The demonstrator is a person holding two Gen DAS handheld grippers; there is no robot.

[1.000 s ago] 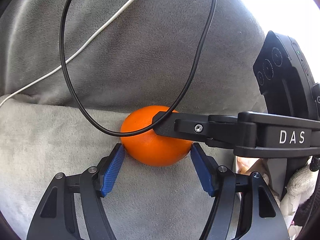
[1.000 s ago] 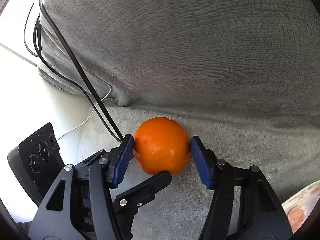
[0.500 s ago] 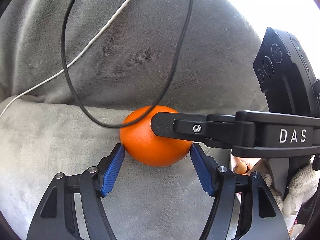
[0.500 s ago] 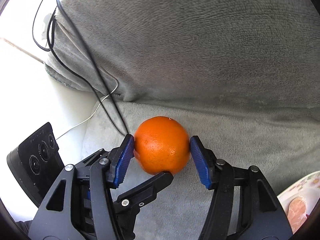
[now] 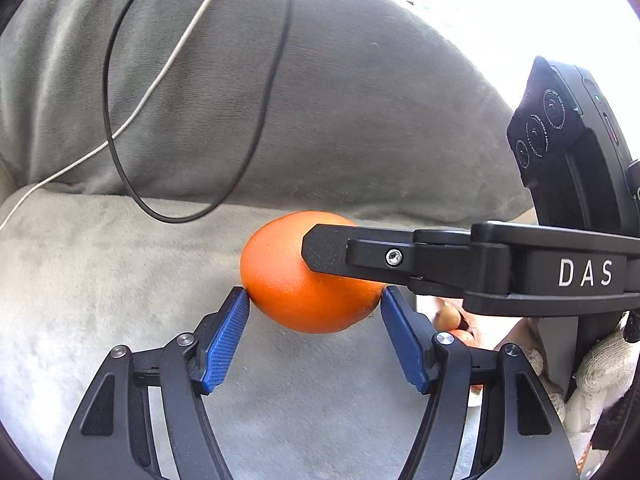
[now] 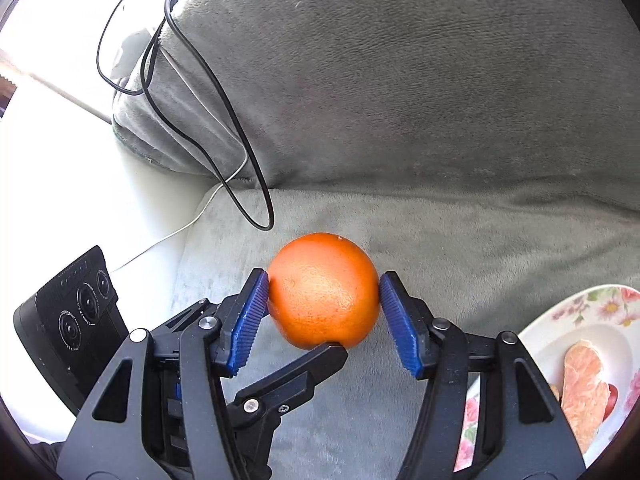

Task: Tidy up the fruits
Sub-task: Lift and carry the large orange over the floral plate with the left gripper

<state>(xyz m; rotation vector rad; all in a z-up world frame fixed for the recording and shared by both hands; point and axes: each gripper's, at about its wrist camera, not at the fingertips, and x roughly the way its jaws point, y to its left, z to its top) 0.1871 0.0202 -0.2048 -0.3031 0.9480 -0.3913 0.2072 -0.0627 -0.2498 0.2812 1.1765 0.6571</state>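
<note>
An orange (image 5: 296, 284) is held between both grippers above a grey plush sofa seat. My left gripper (image 5: 314, 300) has its blue pads on the orange's left and right sides. My right gripper (image 6: 323, 294) grips the same orange (image 6: 323, 290) crosswise, its pads pressed to both sides. In the left wrist view one black finger (image 5: 360, 256) of the right gripper lies across the front of the orange. In the right wrist view a left gripper finger (image 6: 296, 376) reaches under the orange.
A grey sofa backrest (image 6: 400, 80) rises behind. Black cables (image 5: 120, 152) and a white cable (image 5: 160, 76) hang over it. A floral plate (image 6: 576, 308) with fruit slices (image 6: 580, 384) sits at the lower right of the right wrist view.
Both grippers and the orange have shifted together, drawing away from the backrest. The black cable loop no longer crosses the orange. More of the plate shows at the right.
</note>
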